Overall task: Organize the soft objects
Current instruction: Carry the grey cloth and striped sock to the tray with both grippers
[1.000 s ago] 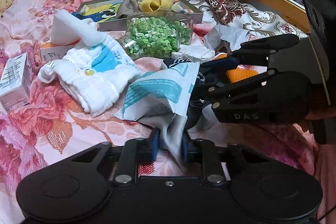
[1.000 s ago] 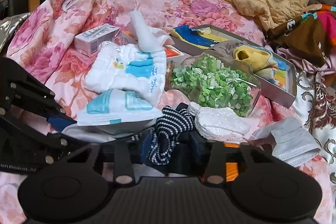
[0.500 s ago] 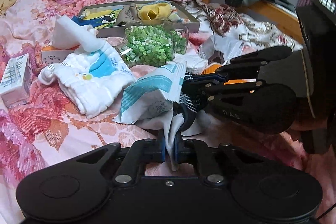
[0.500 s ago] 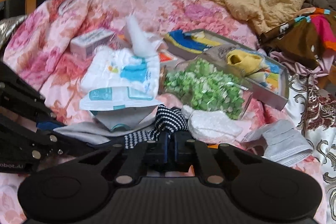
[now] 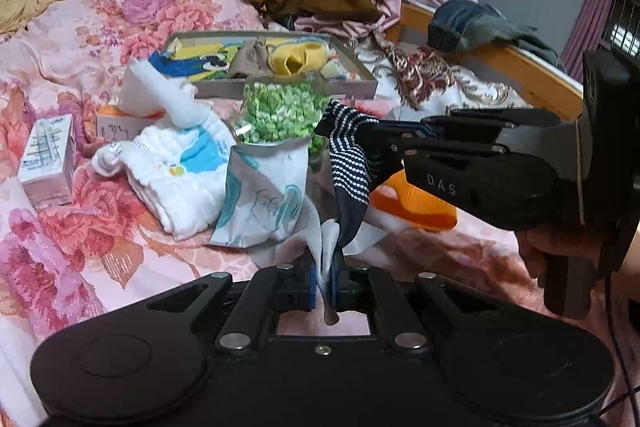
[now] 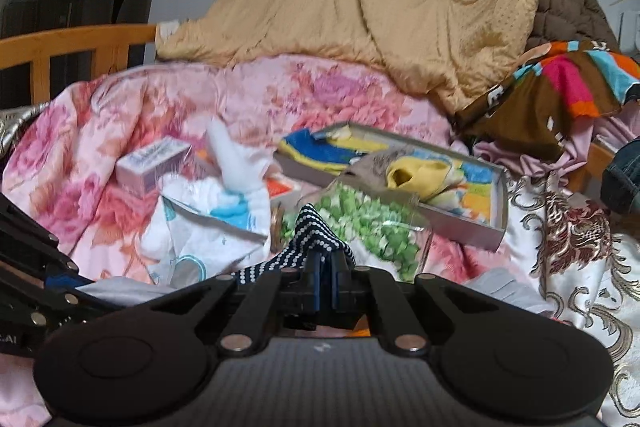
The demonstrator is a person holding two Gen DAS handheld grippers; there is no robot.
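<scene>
My left gripper is shut on the grey-white end of a sock and holds it above the pink floral bedspread. My right gripper is shut on the navy white-dotted end of the same sock, which hangs between the two grippers. In the right wrist view my right gripper pinches the dotted cloth; the left gripper shows at the left edge. A white and teal packet leans against the sock. A folded white cloth with blue print lies to the left.
A clear bag of green bits stands behind the sock. A flat grey box holding a yellow sock lies farther back. An orange item lies under my right gripper. A small carton stands left. Tan quilt and clothes are piled behind.
Both grippers closed on the sock and lifted it off the bed. The dotted end rose with my right gripper. The teal packet tipped upright.
</scene>
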